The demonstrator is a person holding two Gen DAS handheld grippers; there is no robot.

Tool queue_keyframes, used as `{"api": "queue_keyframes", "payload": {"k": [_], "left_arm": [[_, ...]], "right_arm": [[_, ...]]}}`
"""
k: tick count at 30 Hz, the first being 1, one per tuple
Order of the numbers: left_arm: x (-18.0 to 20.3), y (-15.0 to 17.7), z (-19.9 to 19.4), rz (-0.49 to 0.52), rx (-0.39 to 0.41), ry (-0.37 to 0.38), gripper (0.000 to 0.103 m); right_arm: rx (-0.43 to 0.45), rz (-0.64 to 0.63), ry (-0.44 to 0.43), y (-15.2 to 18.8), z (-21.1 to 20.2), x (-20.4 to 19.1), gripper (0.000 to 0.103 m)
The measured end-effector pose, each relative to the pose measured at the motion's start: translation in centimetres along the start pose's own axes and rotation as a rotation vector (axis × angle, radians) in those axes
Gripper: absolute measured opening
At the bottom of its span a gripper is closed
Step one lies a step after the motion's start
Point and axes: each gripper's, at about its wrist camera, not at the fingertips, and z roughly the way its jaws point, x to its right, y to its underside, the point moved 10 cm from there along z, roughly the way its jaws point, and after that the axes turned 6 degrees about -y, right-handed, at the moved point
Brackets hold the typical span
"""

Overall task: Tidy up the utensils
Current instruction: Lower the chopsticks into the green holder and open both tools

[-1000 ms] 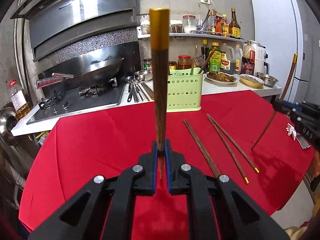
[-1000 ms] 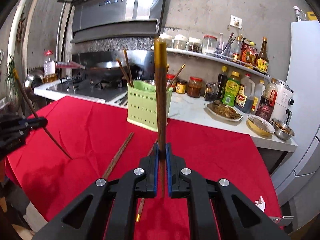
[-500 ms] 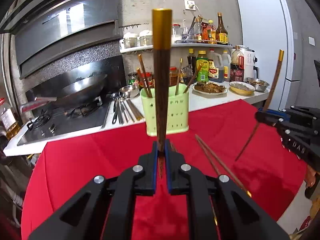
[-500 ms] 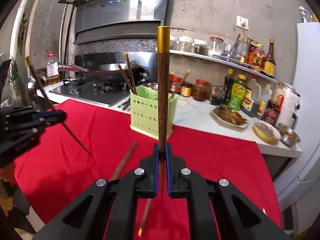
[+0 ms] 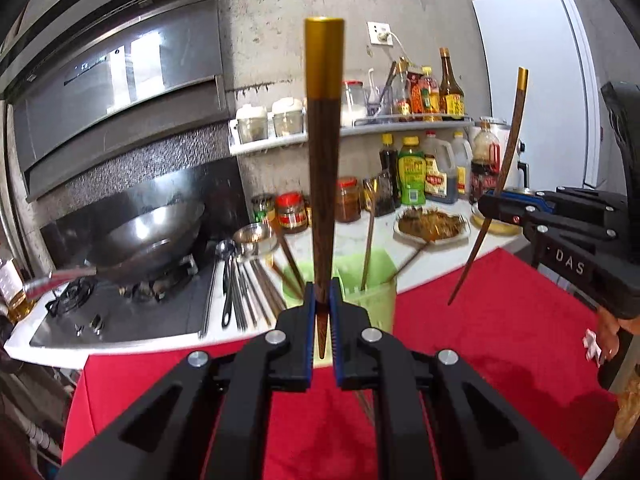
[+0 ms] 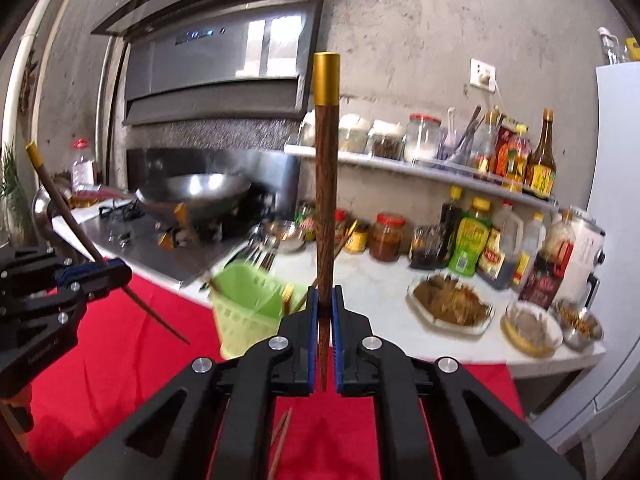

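Two grippers, two chopsticks held, one green holder.

One gold-capped chopstick (image 5: 323, 168) is clamped upright in the left gripper (image 5: 322, 320), one chopstick (image 6: 326, 208) likewise in the right gripper (image 6: 325, 332); both are raised near the green holder (image 6: 244, 312), where several chopsticks are stored.

left wrist: faces green holder (image 5: 360, 280), near | right wrist: likewise | shared: counter (image 6: 380, 280)
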Motion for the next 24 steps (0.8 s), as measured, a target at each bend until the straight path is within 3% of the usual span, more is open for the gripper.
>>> {"api": "queue_keyframes", "payload": {"k": [10, 16, 24], "left_arm": [[0.1, -5.9, 3.9, -0.024, 0.05, 0.021, 0.007], [-0.1, -4.7, 7.3, -0.037, -0.003, 0.015, 0.007], [-0.1, -3.2, 8.4, -0.009, -0.038, -0.014, 0.007]], "right_arm": [[0.056, 0.009, -0.067, -5.3, 4.3, 1.4, 0.007], [0.049, 0.023, -0.123, -4.4, 6.6, 0.8, 0.007], [0.063, 0.026, -0.181, -4.5, 6.6, -0.4, 0.007]]}}
